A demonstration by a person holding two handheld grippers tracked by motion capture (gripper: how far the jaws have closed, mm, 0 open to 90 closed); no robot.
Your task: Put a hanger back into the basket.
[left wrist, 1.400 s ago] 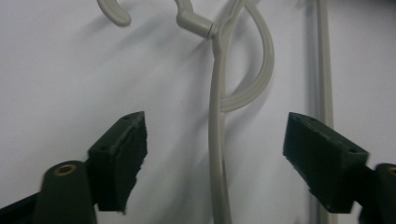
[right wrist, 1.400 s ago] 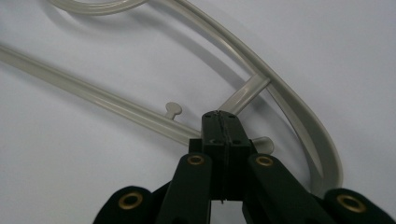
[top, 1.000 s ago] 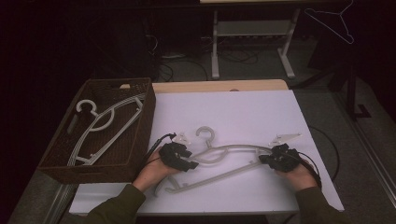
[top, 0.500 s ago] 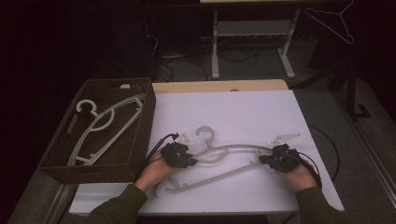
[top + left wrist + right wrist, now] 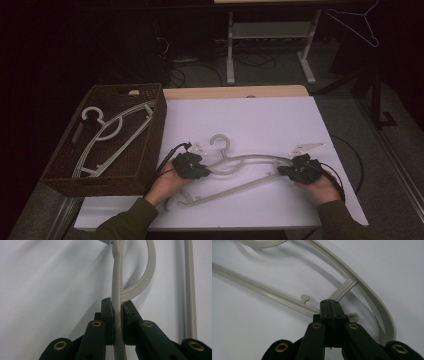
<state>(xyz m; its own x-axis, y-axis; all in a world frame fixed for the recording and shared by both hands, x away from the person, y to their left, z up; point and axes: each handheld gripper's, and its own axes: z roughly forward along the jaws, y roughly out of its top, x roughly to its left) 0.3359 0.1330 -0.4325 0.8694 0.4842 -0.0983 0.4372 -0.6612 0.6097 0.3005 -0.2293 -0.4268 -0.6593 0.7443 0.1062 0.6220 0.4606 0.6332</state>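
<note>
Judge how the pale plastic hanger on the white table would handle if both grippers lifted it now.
The hanger looks thin and open-framed, so probably light. Its long slim bars may flex somewhat. The left gripper clamps one bar; the right gripper looks shut beside the far end, so the smooth plastic might swing or slip.

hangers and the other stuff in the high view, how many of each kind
pale grey plastic hangers: 3, one on the white table, at least two in the basket
thin wire hanger hanging at top right: 1
dark brown woven basket: 1
black two-jaw grippers: 2, left, right
total: 7
</note>
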